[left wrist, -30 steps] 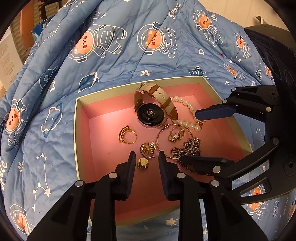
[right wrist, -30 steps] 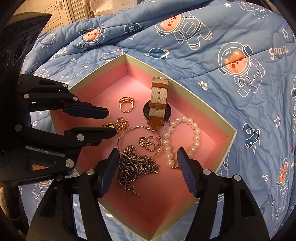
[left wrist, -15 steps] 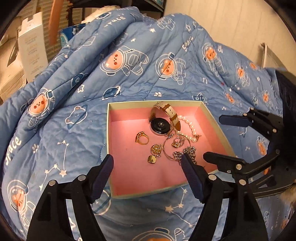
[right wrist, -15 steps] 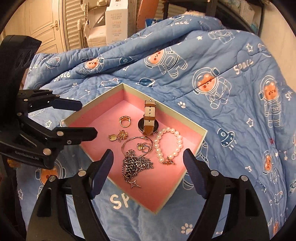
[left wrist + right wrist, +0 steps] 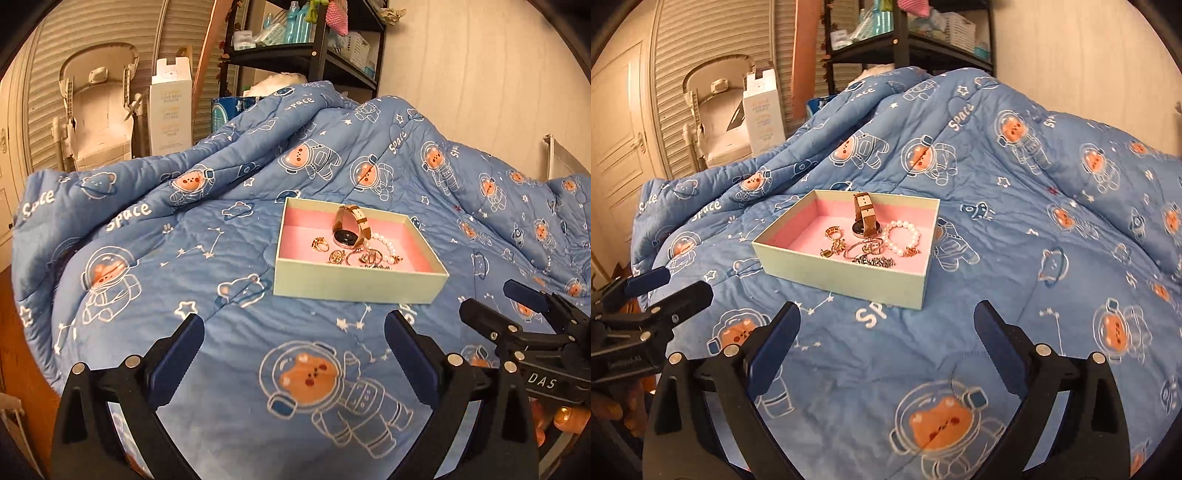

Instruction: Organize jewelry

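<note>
A pale green box with a pink inside (image 5: 354, 286) (image 5: 846, 275) sits on the blue quilt. In it lie a watch with a tan strap (image 5: 349, 227) (image 5: 864, 219), a white pearl bracelet (image 5: 901, 238) (image 5: 386, 245), a gold ring (image 5: 319, 243) (image 5: 833, 232), a thin bangle (image 5: 858, 249), a silver chain (image 5: 875, 261) and small gold charms (image 5: 337, 256). My left gripper (image 5: 293, 345) is open and empty, well back from the box. My right gripper (image 5: 886, 336) is open and empty, also back from the box; it also shows in the left wrist view (image 5: 517, 306).
The blue quilt with astronaut bears (image 5: 221, 295) covers the bed and rises in folds behind the box. Behind the bed stand a black shelf unit (image 5: 314, 48), a white carton (image 5: 171, 110) and a folded baby chair (image 5: 96, 110). A pale wall (image 5: 480, 74) is at the right.
Both grippers have pulled far back and up from the box. The left one was nearly shut over a small gold charm a second ago and is now wide open. The jewelry stays in the box.
</note>
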{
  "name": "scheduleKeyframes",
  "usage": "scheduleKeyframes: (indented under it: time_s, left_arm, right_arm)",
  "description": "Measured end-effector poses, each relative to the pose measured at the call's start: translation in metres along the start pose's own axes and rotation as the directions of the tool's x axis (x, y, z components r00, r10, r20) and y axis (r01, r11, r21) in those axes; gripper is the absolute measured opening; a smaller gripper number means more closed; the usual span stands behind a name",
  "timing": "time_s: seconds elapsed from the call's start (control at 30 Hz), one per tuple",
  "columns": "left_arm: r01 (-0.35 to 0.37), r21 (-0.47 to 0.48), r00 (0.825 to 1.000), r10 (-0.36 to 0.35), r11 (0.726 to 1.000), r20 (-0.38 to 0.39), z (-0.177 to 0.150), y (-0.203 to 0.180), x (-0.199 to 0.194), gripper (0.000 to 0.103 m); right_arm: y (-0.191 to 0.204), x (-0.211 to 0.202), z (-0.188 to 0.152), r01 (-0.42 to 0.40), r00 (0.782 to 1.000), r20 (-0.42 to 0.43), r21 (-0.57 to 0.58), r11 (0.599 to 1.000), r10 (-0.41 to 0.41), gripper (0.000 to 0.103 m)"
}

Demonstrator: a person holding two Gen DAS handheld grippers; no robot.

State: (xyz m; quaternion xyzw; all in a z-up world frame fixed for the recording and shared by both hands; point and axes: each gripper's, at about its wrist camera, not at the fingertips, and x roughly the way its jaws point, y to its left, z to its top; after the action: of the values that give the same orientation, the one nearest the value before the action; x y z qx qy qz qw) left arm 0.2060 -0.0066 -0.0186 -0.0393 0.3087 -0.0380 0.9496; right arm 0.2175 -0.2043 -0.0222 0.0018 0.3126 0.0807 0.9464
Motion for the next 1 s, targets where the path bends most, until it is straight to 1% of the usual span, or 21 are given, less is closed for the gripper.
scheduleKeyframes:
  time_s: [0.1, 0.17, 0.23, 0.33, 0.53, 0.63, 0.73, 0.83, 1.0]
  left_arm:
    - [0.011, 0.004, 1.0, -0.011, 1.0, 0.002, -0.015, -0.003, -0.025, 0.096]
    - [0.015, -0.009, 1.0, -0.015, 1.0, 0.011, -0.023, -0.002, -0.042, 0.096]
    - [0.029, -0.035, 0.999, -0.028, 0.999, 0.03, -0.03, 0.0, -0.062, 0.096]
    - [0.026, -0.066, 0.997, -0.022, 0.997, 0.068, -0.042, 0.001, -0.094, 0.096]
    - [0.036, -0.09, 0.99, -0.023, 0.995, 0.136, -0.055, -0.001, -0.152, 0.096]
    - [0.05, -0.121, 0.988, -0.031, 0.991, 0.153, -0.063, -0.001, -0.173, 0.096]
    - [0.027, -0.121, 0.987, -0.008, 0.992, 0.158, -0.074, -0.005, -0.184, 0.096]
    - [0.016, -0.126, 0.987, 0.004, 0.992, 0.16, -0.084, -0.007, -0.189, 0.096]
    - [-0.011, -0.124, 0.987, 0.031, 0.992, 0.159, -0.089, -0.006, -0.194, 0.096]
  right_arm:
    - [0.007, -0.027, -0.017, 0.011, 1.0, 0.011, 0.044, 0.999, -0.012, 0.094]
    - [0.014, -0.05, -0.026, 0.025, 0.999, 0.033, 0.041, 0.999, -0.027, 0.094]
    - [0.019, -0.073, -0.034, 0.045, 0.997, 0.068, 0.045, 0.998, -0.048, 0.095]
    - [0.026, -0.107, -0.045, 0.054, 0.993, 0.098, 0.042, 0.998, -0.058, 0.097]
    - [0.031, -0.16, -0.061, 0.059, 0.99, 0.127, 0.013, 0.998, -0.06, 0.097]
    - [0.03, -0.178, -0.069, 0.058, 0.987, 0.148, 0.015, 0.998, -0.06, 0.097]
    - [0.03, -0.186, -0.078, 0.064, 0.988, 0.138, 0.001, 0.998, -0.064, 0.097]
    - [0.029, -0.192, -0.084, 0.083, 0.986, 0.144, -0.007, 0.997, -0.081, 0.097]
    - [0.021, -0.199, -0.087, 0.092, 0.983, 0.16, 0.012, 0.996, -0.093, 0.097]
